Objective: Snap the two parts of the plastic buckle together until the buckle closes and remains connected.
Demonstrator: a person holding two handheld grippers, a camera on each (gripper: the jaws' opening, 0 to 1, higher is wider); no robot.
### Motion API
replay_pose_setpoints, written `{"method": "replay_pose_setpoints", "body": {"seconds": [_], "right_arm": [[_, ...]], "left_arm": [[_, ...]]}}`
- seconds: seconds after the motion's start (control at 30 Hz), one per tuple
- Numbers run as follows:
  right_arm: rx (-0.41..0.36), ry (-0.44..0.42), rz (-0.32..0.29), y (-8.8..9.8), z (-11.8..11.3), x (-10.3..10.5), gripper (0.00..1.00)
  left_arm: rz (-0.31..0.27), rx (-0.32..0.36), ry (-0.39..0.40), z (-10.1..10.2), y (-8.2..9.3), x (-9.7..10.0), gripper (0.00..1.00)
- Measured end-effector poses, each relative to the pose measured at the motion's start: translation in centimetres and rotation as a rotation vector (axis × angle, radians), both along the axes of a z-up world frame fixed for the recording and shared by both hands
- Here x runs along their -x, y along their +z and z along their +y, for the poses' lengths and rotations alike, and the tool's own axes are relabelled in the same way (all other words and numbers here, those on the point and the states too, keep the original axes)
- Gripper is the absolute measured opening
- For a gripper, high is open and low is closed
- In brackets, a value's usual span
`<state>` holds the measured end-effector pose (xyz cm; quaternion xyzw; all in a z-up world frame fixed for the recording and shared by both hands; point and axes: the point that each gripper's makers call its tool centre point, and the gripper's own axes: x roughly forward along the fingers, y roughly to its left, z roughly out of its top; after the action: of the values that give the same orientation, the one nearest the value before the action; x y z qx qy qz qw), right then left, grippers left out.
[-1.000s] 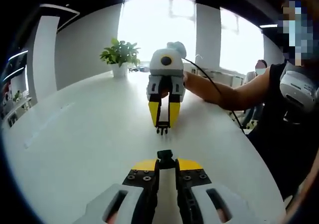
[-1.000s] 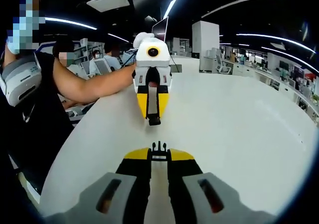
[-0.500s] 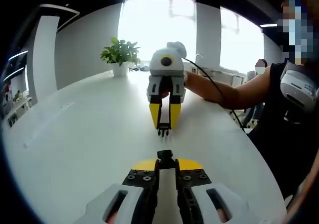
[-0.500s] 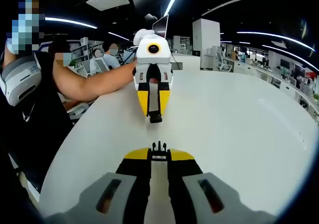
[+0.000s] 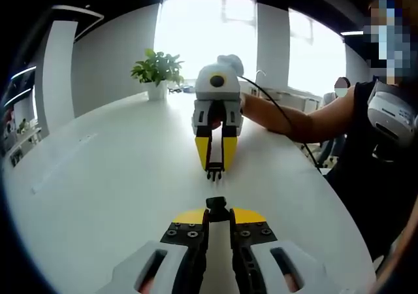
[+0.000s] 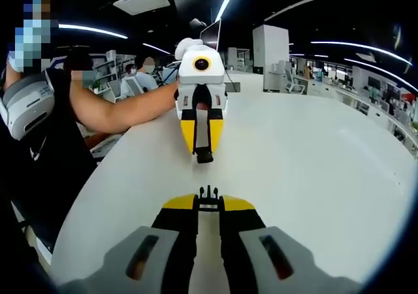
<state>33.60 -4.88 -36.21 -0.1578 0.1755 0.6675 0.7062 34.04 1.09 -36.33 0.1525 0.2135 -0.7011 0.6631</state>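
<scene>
Left gripper [image 5: 217, 210]: the jaws are closed down on the socket half of the buckle [image 5: 216, 204], a small black piece that projects just past the yellow jaw tips. In the right gripper view this same part shows as a black block [image 6: 204, 155] at the tips of the opposing gripper.

Right gripper [image 6: 208, 199]: the jaws are clamped on the pronged half of the buckle [image 6: 208, 193], whose black prongs stick out beyond the tips. In the left gripper view the prongs [image 5: 213, 173] hang from the opposing gripper's tips.

The two buckle halves face each other directly ahead of each pair of jaws, near but apart, above the white table [image 5: 104, 176].
</scene>
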Motion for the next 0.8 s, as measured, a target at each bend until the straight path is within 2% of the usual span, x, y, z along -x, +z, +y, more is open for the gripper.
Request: {"method": "replay_pose_setpoints", "body": {"seconds": [0.8], "right_arm": [[0.000, -0.003, -0.005, -0.19, 0.15, 0.00, 0.10]], "left_arm": [[-0.002, 0.001, 0.003, -0.03, -0.06, -0.30, 0.10]]}}
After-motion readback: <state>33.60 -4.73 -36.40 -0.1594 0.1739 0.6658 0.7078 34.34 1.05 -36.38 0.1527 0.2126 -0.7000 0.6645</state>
